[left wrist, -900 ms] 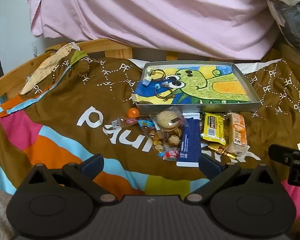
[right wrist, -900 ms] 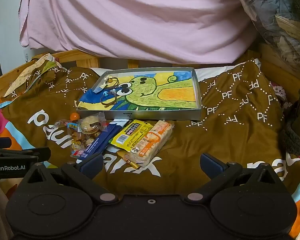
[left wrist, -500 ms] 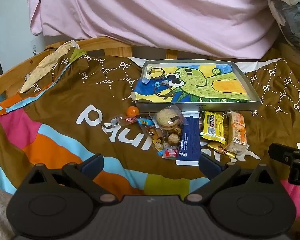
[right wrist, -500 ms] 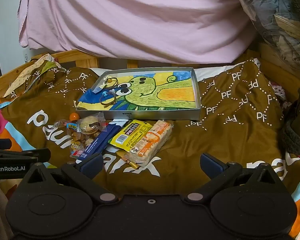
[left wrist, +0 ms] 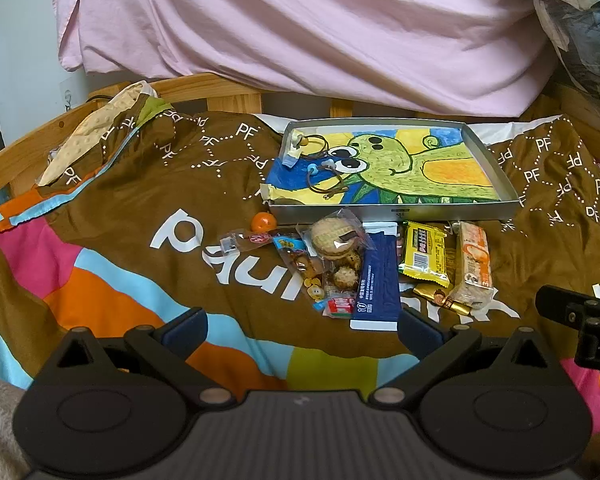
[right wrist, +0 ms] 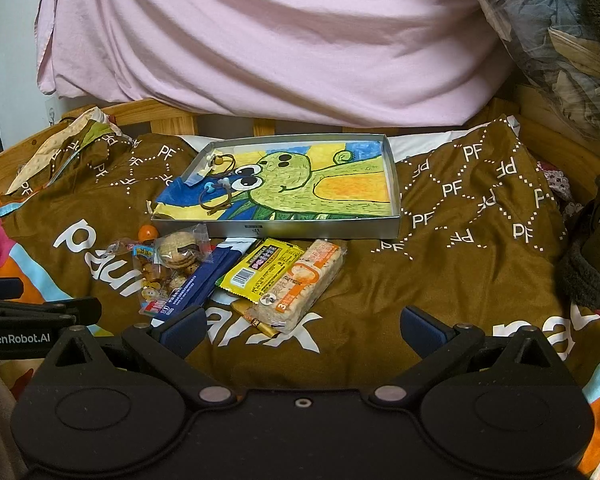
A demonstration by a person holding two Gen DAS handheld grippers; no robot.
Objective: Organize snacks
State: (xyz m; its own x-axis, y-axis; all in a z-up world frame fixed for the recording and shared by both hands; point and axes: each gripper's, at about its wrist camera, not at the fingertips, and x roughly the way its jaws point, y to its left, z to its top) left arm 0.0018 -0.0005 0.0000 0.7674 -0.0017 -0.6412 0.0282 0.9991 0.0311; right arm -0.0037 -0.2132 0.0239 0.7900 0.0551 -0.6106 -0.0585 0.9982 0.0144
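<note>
gold wrapper [right wrist: 256,317] mostly hidden under rice cracker pack [right wrist: 300,280] | brands unreadable

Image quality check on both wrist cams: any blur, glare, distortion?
Left wrist view: sharp, no motion blur, print on the yellow snack packet is crisp though too small to read; fisheye bends the wooden bed rail; dark corners. Right wrist view: equally sharp; mild glare on the clear cookie bag; soft indoor light, weak shadows under the tray.

Both wrist cameras low over bed, facing headboard; share tray [left wrist: 392,212] [right wrist: 276,228], snacks.
</note>
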